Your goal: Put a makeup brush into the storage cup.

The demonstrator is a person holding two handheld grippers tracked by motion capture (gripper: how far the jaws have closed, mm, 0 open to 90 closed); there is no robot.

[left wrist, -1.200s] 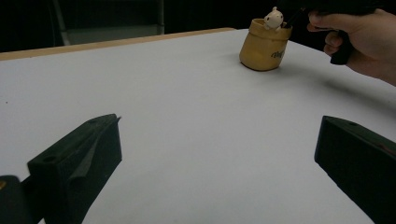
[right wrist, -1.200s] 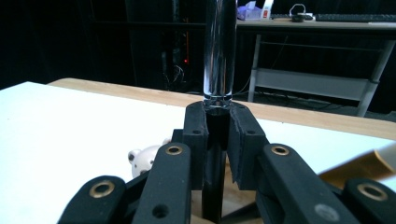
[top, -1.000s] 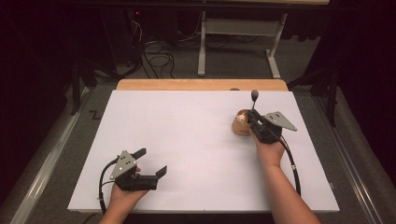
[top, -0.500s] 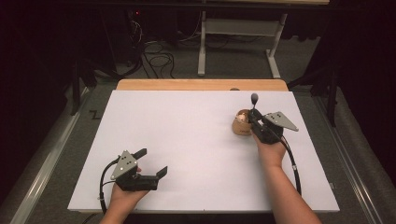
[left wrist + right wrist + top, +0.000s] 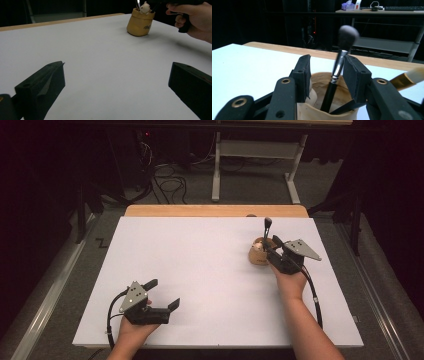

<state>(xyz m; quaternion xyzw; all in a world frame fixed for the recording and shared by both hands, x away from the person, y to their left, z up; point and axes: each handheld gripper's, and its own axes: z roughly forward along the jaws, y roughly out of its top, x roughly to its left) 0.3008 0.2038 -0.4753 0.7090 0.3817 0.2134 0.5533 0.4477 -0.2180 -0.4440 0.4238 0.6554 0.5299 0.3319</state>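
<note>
Between right gripper (image 5: 325,75) jaws: makeup brush (image 5: 337,72) standing bristles-up in tan cup (image 5: 327,110), jaws just opening, pads off handle. Left gripper (image 5: 162,295) wide apart, empty, well away.

Bright tabletop, dark surroundings, brush tip blurred.

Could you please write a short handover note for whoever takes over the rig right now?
Right gripper: at the tan cup on the right side of the white table. Its jaws have just been opening and stand apart around the makeup brush, which stands bristle-end up in the cup, close to one pad.
Left gripper: open, empty, resting at the near left of the table.
Also in the cup: a small white figure; a second brush tip shows at the right.
Done: the brush stands in the cup.
Left: probably just drawing the right gripper back clear of the brush.
</note>
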